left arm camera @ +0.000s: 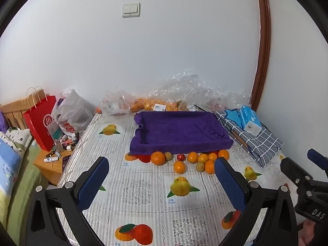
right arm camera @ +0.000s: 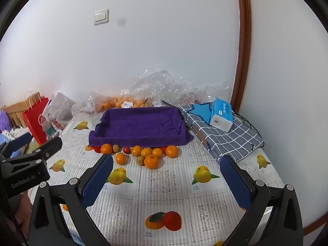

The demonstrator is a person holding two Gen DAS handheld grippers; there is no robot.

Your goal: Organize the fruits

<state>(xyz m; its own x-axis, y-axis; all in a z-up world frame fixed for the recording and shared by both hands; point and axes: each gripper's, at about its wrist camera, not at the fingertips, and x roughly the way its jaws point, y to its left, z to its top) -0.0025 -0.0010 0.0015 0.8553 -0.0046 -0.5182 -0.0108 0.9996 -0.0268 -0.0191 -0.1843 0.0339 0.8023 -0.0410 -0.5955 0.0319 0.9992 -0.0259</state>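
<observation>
Both tools [left arm camera: 162,170] [right arm camera: 167,168] agape, level above tablecloth [right arm camera: 170,194]

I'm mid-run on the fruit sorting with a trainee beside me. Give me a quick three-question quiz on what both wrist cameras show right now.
1. True or false: the purple towel-lined tray already holds fruit.
2. Multiple choice: the loose oranges and other small fruit lie A) inside the tray, B) on the tablecloth along the tray's near edge, C) on the checked cloth.
3. Fill in: the blue tissue pack rests on the ____ cloth.

Key
1. False; its inside shows only purple towel.
2. B.
3. Checked. Both the left gripper and the right gripper are open and hold nothing.
</observation>
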